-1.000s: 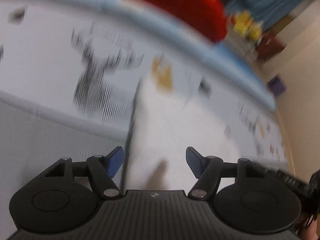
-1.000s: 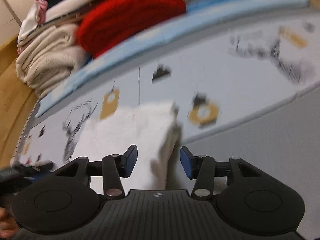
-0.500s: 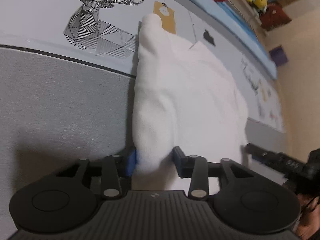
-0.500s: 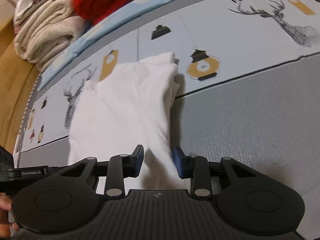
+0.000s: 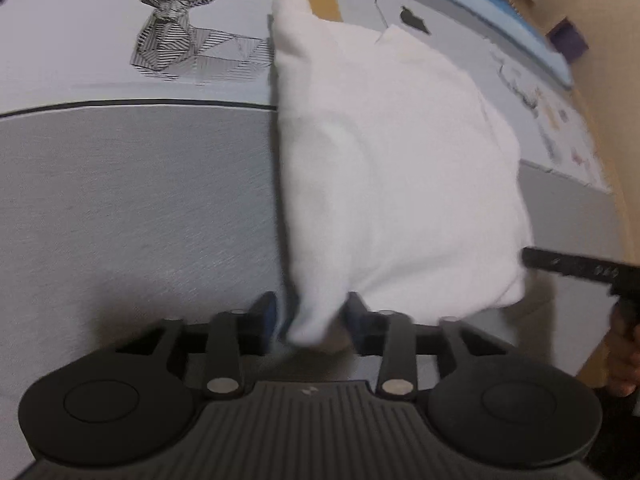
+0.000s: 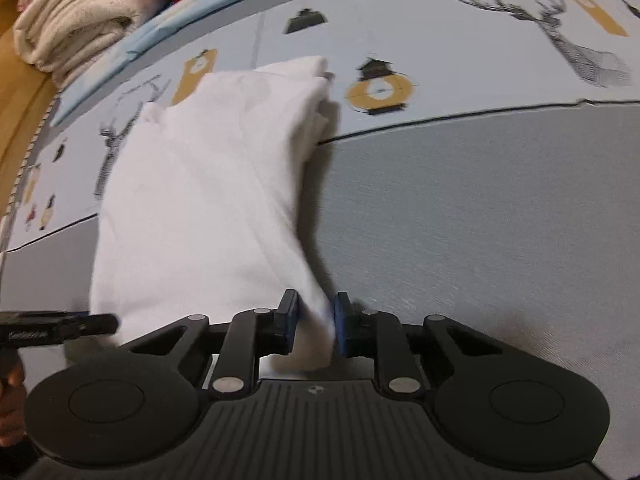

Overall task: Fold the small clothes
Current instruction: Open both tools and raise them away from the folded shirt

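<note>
- The mat [image 5: 120, 208] is filling most of both frames, its grey textured band lying low and a pale printed band running across the top.
- The white garment [image 5: 392, 152] is lying on the mat in the centre of the left wrist frame, stretching from the upper middle down to the bottom centre; in the right wrist view the white garment [image 6: 208, 200] is sitting left of centre, crossing the dark line between the two bands.
- The left gripper [image 5: 310, 314] is pinching a near corner of the garment at the bottom centre, its blue pads nearly together with only cloth between them.
- The right gripper [image 6: 313, 322] is clamping the other near corner at the bottom centre of its frame, fingers closed down onto the fabric.
- Folded cream towels [image 6: 68, 12] are sitting in the upper left of the right wrist frame.
- A printed deer [image 5: 180, 36] is showing at the upper left of the left wrist frame.
- A printed yellow lantern [image 6: 380, 88] is lying just right of the garment's far end.
</note>
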`<state>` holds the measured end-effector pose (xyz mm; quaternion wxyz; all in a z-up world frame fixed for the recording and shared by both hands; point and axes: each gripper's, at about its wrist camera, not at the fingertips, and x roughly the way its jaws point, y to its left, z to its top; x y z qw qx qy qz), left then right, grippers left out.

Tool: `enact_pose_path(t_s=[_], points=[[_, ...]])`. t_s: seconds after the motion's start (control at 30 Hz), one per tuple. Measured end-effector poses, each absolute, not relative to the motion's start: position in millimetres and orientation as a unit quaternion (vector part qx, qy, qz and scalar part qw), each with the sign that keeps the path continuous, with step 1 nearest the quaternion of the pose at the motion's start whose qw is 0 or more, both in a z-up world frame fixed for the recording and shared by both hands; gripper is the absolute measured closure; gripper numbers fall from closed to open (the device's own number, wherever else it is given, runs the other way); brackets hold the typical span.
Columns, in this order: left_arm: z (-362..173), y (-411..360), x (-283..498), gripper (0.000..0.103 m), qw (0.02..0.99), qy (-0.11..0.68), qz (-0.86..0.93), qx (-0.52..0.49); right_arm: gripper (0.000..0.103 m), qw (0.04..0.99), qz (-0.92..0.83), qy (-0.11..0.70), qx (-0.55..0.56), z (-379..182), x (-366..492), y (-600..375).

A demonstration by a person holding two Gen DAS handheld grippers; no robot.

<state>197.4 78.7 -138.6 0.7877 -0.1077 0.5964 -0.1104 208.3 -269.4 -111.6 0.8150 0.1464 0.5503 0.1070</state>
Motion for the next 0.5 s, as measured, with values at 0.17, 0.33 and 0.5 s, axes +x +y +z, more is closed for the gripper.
enact_pose_path(t_s=[0.17,0.33,0.5], points=[[-105,67,172,0.028,0.843,0.532,-0.076,0.013,0.074,0.874,0.044,0.48,0.067,-80,183,-278],[-50,60,130,0.013,0.903,0.426,-0.038,0.053,0.058,0.946,0.022,0.322,0.044,-15,127,-287],[-2,39,74,0.0,0.939,0.342,-0.008,0.04,0.048,0.966,0.04,0.248,0.068,20,63,-291]])
